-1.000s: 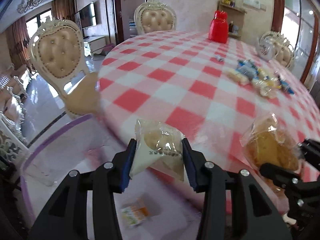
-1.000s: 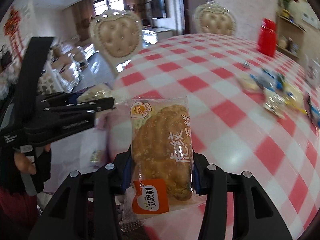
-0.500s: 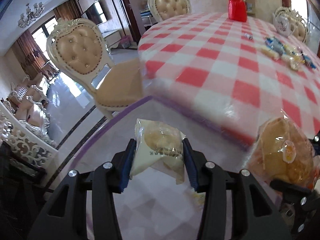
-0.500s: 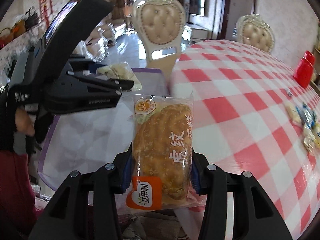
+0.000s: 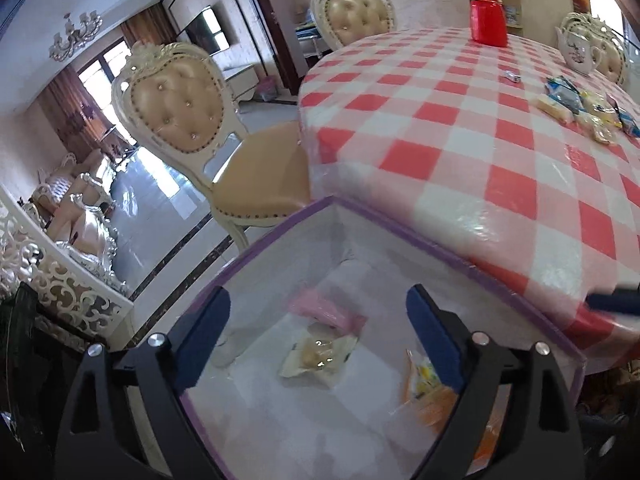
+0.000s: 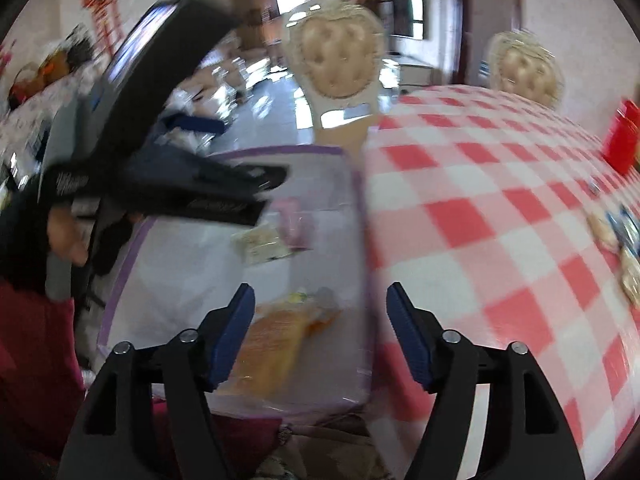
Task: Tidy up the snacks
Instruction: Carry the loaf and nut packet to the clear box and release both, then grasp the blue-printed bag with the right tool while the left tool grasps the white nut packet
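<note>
Both claws just opened, empty; bread packet apparently lies lengthwise in box.

Red jug and teapot on checkered table.

My purple-rimmed translucent bin is open on top; its floor is bare toward the near wall. The red-and-white checked desk crowds its right side, the cream tufted chair stands beyond its far corner.

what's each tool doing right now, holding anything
Left tool: open, jaws just opened, nothing held; the pale wrapped cake lies below.
Right tool: open, just opened, nothing held.
</note>
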{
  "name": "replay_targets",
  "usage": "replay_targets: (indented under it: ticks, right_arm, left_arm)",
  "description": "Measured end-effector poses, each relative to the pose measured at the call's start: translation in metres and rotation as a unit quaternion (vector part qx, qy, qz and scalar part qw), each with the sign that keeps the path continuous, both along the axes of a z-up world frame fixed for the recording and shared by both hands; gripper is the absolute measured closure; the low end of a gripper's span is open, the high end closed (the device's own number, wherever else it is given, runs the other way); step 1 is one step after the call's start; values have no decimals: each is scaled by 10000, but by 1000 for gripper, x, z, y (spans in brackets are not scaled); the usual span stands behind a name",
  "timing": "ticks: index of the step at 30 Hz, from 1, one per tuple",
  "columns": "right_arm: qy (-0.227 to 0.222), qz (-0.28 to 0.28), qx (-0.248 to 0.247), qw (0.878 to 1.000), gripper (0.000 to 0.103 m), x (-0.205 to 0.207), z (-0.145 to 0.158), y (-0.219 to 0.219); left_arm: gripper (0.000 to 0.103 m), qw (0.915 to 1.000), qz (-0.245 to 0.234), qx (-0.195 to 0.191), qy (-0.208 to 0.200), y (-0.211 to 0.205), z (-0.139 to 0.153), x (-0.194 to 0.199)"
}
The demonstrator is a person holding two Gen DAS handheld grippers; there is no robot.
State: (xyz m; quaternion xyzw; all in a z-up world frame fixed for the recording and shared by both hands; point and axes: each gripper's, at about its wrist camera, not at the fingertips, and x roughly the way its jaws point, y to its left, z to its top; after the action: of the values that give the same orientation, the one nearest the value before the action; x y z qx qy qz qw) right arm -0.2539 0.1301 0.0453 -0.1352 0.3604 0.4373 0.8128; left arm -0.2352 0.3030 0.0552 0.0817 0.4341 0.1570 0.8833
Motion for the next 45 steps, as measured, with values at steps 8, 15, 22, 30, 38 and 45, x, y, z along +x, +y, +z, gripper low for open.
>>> replay_targets:
  ticks: [8, 15, 22, 30, 38, 45]
  right_arm:
    - [265, -1328, 612, 9889, 27, 49, 3, -114]
    - [570, -2906, 990, 9500, 24, 85, -11, -247]
    - [555, -3736, 940, 9211, 21, 116, -19, -327]
    - [526, -4281, 853, 8981, 18, 174, -22, -391]
    - [418, -4370, 225, 8982, 16, 264, -29, -424]
    - [754, -4107, 428, 9076, 16, 324, -38, -426]
  left_arm:
    - [7, 9973, -249, -653, -219, -51, -1, 24]
    - [6, 9766, -1148, -1820, -62, -150, -6, 61]
    - [5, 9668, -1606, -1982, 120, -261, -16, 140]
    - [5, 9737, -1596, -1625, 114, -328, -38, 229]
    - [5, 9754, -1230, -1831, 8, -346, -43, 265]
    - [3, 9757, -1206, -1820, 156, -358, -49, 281]
